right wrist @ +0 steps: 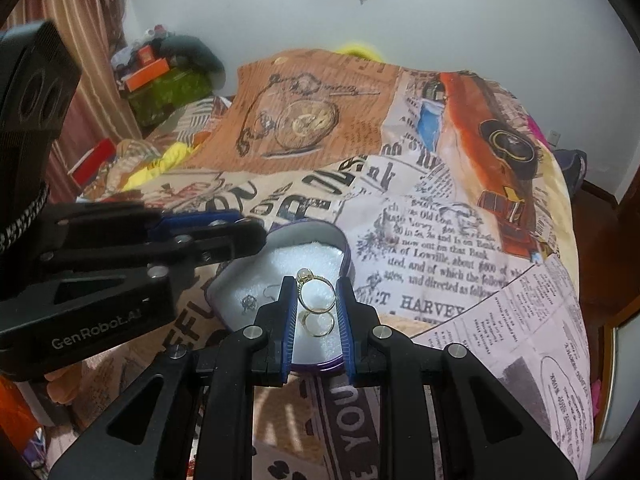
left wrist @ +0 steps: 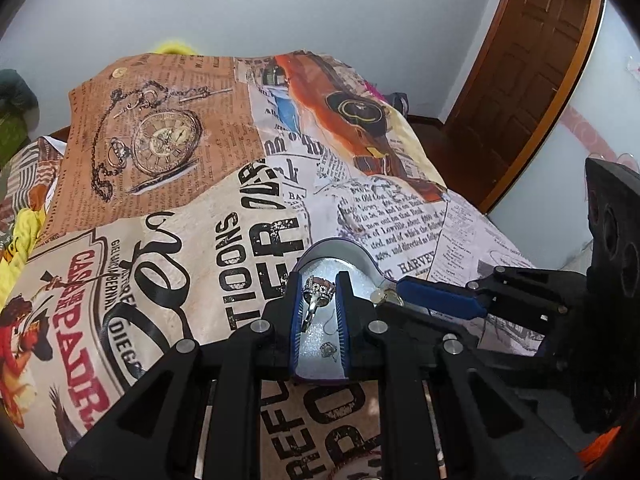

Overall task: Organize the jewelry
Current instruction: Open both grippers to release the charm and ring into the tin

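An open heart-shaped box (left wrist: pixel 340 245) with a purple rim and white lining lies on the printed bedspread. My left gripper (left wrist: pixel 318 281) hangs over the box, shut on a silver stone-set ring (left wrist: pixel 317 294). A small silver piece (left wrist: pixel 329 350) lies on the lining under it. In the right wrist view my right gripper (right wrist: pixel 315 282) is over the same box (right wrist: pixel 308 233), shut on a gold ring with a pearl (right wrist: pixel 316 294). A second gold ring (right wrist: pixel 318 323) lies just below it on the lining. Each gripper shows in the other's view: the right gripper (left wrist: pixel 394 298) and the left gripper (right wrist: pixel 236 224).
The bedspread (left wrist: pixel 192 248) with newspaper, pocket-watch and car prints covers a bed and bulges behind the box. Clothes and orange boxes (right wrist: pixel 160 72) are piled at the far left by a curtain. A brown wooden door (left wrist: pixel 532 64) stands at the right.
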Motion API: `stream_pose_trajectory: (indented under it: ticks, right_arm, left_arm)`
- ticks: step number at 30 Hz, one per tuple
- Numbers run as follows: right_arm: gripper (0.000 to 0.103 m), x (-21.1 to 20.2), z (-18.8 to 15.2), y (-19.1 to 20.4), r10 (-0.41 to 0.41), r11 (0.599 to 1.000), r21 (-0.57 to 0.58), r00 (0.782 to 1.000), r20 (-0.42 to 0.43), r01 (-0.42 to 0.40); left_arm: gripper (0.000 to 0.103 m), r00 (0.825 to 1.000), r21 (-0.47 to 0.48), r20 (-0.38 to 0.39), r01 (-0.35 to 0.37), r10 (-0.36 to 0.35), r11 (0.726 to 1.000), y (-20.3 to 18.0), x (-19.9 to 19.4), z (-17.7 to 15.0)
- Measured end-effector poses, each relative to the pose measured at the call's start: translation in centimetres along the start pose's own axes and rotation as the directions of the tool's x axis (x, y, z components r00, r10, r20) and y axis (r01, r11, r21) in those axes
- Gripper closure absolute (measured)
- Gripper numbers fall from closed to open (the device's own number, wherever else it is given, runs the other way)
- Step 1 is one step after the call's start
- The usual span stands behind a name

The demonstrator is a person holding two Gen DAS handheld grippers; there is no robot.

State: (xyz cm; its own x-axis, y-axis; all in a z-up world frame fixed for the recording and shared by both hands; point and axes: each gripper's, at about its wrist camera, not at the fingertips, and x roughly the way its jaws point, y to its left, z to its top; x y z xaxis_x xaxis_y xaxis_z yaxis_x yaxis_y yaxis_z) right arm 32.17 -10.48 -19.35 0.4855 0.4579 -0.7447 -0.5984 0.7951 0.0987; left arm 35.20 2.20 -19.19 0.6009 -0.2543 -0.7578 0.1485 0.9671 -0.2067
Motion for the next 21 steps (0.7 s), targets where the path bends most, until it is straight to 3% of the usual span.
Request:
stream_pose_trajectory:
  ticks: [12, 21]
  right_arm:
    - [0.085, 0.8, -0.2, 0.5, -0.007, 1.000, -0.030, 1.000, -0.028, 0.006]
    - [0.085, 0.8, -0.2, 1.1, -0.029, 0.999, -0.048, 0.998, -0.055, 0.026]
  left_arm:
    - [0.089, 0.999, -0.026, -0.028, 0.018, -0.018, 0.999, 0.3, 0.2, 0.0]
    - [0.088, 1.000, 0.009, -0.001, -0.024, 0.024, 1.000, -0.3, -2.2, -0.2]
